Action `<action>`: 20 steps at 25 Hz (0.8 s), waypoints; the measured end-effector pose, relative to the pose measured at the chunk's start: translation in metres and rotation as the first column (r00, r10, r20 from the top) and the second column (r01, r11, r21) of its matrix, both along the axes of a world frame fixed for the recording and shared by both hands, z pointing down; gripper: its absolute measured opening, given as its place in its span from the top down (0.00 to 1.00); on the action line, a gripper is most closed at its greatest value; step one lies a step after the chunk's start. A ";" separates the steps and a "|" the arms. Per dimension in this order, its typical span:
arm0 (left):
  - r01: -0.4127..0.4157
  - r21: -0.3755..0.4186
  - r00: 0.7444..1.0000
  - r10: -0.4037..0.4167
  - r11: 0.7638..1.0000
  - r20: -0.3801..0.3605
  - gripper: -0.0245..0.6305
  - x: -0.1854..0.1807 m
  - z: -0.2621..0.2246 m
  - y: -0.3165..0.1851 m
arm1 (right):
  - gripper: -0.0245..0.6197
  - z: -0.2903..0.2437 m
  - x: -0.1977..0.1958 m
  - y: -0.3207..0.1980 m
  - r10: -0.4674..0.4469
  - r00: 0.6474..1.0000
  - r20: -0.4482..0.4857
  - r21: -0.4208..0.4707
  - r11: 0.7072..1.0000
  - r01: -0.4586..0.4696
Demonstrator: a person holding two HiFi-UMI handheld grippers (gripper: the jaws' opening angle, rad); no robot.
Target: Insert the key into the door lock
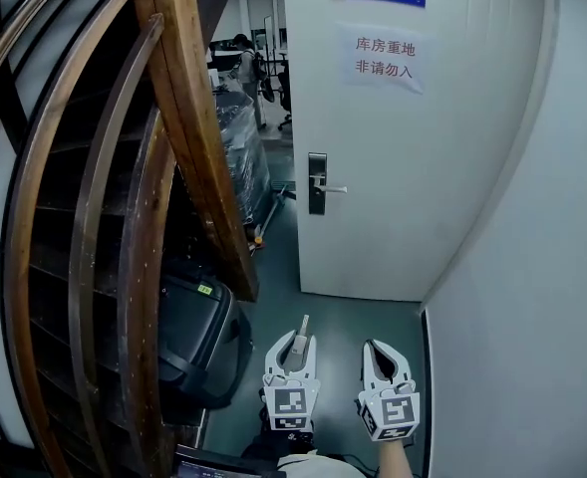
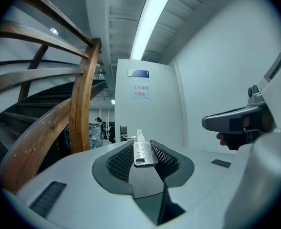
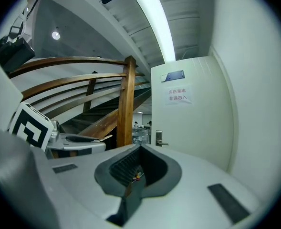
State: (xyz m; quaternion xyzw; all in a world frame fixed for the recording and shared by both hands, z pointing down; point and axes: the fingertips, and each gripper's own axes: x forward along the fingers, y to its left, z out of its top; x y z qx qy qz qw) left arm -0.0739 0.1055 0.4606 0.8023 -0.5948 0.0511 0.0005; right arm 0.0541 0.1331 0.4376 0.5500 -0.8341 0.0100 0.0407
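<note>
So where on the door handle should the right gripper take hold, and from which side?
Likely the lever's outer half. The door handle is a thin bar sticking out level to the right from its lock plate, so coming straight at the door with one jaw above and one below should span it. Its finer shape is too small to tell.

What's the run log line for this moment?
left gripper: shut on key | right gripper: shut, empty | door lock: ahead, not reached | phase: pre-insertion
</note>
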 end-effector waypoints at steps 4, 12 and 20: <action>-0.006 -0.002 1.000 0.006 1.000 0.005 0.78 -0.010 0.004 -0.027 | 0.95 0.008 -0.015 -0.027 -0.003 1.000 -0.004 -0.016 1.000 0.003; -0.028 -0.038 1.000 0.028 0.999 -0.010 0.78 -0.018 0.019 -0.072 | 0.95 0.020 -0.024 -0.065 0.013 1.000 -0.021 -0.045 0.999 -0.014; -0.033 -0.078 0.999 0.033 0.996 0.000 0.78 -0.009 0.035 -0.118 | 0.95 0.029 -0.016 -0.106 0.007 1.000 -0.029 -0.070 0.998 -0.009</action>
